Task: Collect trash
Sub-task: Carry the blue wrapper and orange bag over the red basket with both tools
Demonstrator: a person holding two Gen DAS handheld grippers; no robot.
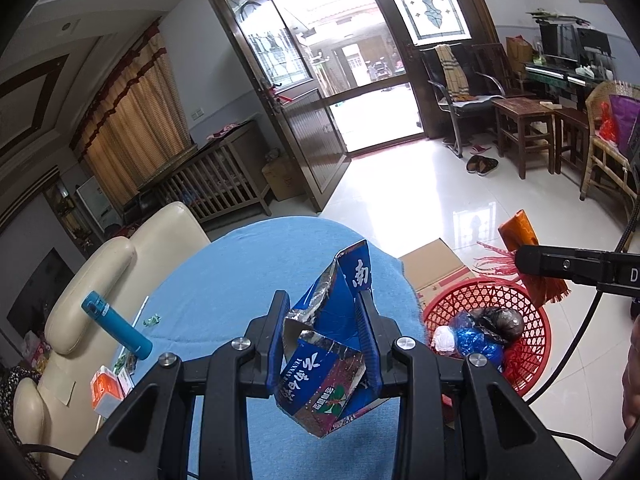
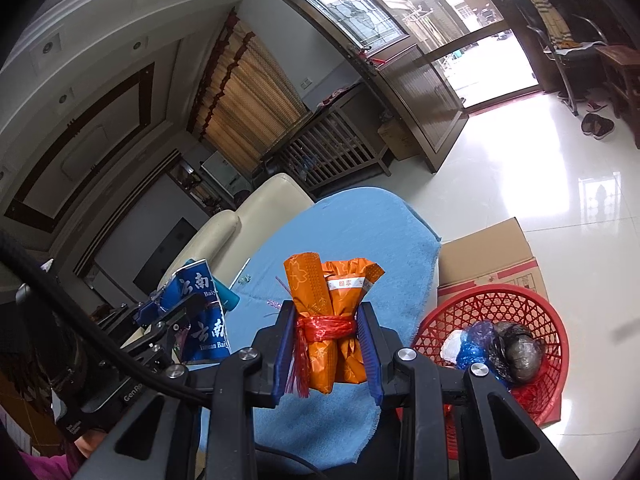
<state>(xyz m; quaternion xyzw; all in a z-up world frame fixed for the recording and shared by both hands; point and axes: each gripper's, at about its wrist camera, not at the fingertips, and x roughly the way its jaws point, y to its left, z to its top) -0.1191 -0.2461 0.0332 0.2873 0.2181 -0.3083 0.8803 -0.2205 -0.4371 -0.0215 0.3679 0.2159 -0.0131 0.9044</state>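
My left gripper [image 1: 325, 312] is shut on a crumpled blue carton with a foil lining [image 1: 320, 364], held above the blue tablecloth [image 1: 224, 280]. Seen from the right wrist, that blue carton [image 2: 204, 320] hangs at the left in the left gripper [image 2: 176, 312]. My right gripper [image 2: 328, 320] is shut on an orange wrapper bundle [image 2: 332, 320] tied with red string. In the left wrist view the orange bundle [image 1: 520, 232] and the right gripper [image 1: 532, 260] hover over the red basket [image 1: 532, 312]. The red basket [image 2: 532, 320] holds bagged trash.
A flattened cardboard box [image 1: 436, 264] lies on the tiled floor behind the basket. On the table's left side sit a teal bottle [image 1: 116, 324], a small wrapper [image 1: 152, 320] and little boxes [image 1: 108, 388]. A cream sofa [image 1: 100, 272] stands beyond the table.
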